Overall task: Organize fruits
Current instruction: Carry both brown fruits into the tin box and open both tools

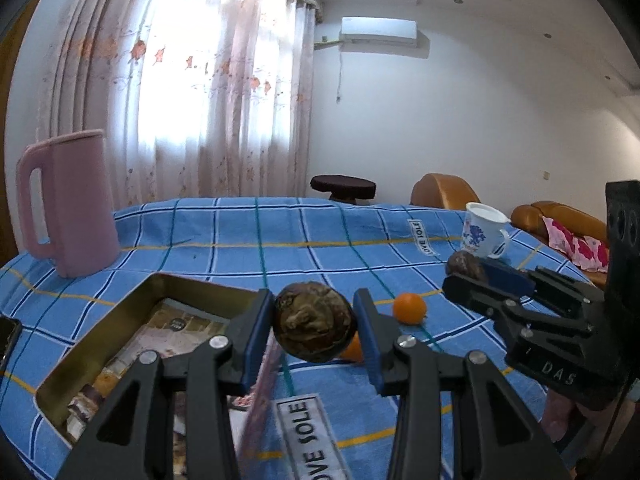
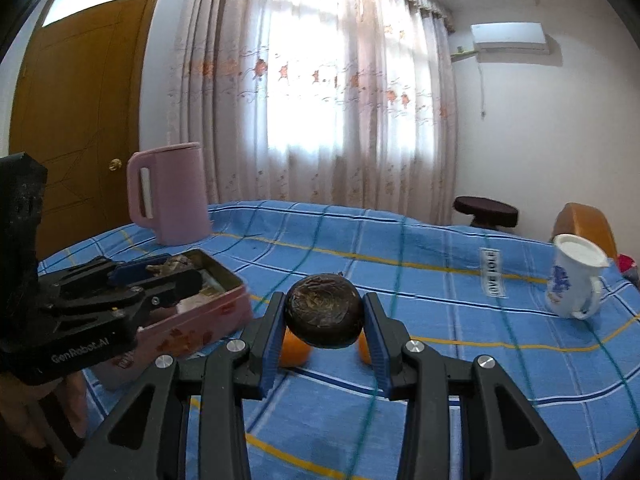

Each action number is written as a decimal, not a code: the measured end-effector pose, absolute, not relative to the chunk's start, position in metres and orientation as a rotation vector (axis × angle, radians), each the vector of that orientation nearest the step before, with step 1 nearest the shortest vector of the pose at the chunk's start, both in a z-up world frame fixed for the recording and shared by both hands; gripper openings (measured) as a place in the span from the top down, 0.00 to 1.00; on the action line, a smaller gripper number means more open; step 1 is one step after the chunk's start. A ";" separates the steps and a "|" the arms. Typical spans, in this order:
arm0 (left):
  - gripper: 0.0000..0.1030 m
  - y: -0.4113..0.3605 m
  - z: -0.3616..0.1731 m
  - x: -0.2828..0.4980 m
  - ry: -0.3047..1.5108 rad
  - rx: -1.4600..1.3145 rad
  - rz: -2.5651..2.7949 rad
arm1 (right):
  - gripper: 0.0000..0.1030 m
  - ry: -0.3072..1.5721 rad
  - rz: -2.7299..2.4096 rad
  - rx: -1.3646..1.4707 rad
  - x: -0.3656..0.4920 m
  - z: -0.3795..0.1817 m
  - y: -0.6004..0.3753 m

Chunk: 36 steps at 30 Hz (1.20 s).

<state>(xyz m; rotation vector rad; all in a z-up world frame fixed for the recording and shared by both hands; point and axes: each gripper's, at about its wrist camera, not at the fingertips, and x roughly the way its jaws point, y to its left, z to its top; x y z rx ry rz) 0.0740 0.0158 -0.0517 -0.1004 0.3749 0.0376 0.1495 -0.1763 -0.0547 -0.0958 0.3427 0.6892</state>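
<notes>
My left gripper (image 1: 314, 322) is shut on a dark brown wrinkled fruit (image 1: 314, 326), held above the right edge of an open pink tin box (image 1: 132, 320). My right gripper (image 2: 324, 316) is shut on a second dark brown fruit (image 2: 324, 312), held above the blue checked cloth. In the left wrist view the right gripper (image 1: 476, 276) shows at the right with its fruit (image 1: 464, 266). In the right wrist view the left gripper (image 2: 160, 276) hovers over the box (image 2: 208, 320). One orange (image 1: 409, 308) lies on the cloth; another (image 1: 352, 350) is half hidden behind my left fruit. Two oranges (image 2: 294, 352) sit under my right fruit.
A pink jug (image 1: 70, 208) stands at the back left of the table. A white mug with blue flowers (image 1: 482, 236) stands at the right. The blue checked cloth (image 1: 280, 240) covers the table. A dark stool (image 1: 343, 187) and brown sofa (image 1: 560, 220) lie beyond.
</notes>
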 end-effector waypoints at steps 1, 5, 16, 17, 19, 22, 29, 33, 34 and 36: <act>0.58 0.020 -0.051 0.073 0.383 -0.107 0.042 | 0.61 0.345 0.700 -0.099 0.149 -0.054 -0.171; 0.58 0.038 -0.049 0.069 0.399 -0.127 0.066 | 0.61 0.349 0.756 -0.107 0.145 -0.049 -0.147; 0.58 0.101 -0.042 0.052 0.427 -0.180 0.187 | 0.61 0.388 0.917 -0.186 0.125 -0.047 -0.061; 0.58 0.107 -0.042 0.051 0.430 -0.185 0.201 | 0.61 0.397 0.929 -0.198 0.124 -0.049 -0.053; 0.58 0.120 -0.044 0.048 0.438 -0.202 0.229 | 0.61 0.416 0.949 -0.215 0.123 -0.053 -0.041; 0.58 0.135 -0.048 0.047 0.458 -0.221 0.258 | 0.61 0.435 0.976 -0.245 0.117 -0.060 -0.026; 0.49 0.151 -0.056 0.044 0.477 -0.252 0.283 | 0.52 0.509 1.032 -0.283 0.114 -0.072 -0.010; 0.28 0.143 -0.050 0.042 0.456 -0.252 0.275 | 0.37 0.491 1.032 -0.283 0.108 -0.068 -0.018; 0.24 0.139 -0.048 0.041 0.446 -0.249 0.266 | 0.37 0.487 1.029 -0.281 0.107 -0.067 -0.022; 0.23 0.128 -0.043 0.043 0.435 -0.228 0.241 | 0.37 0.468 0.998 -0.281 0.109 -0.063 -0.034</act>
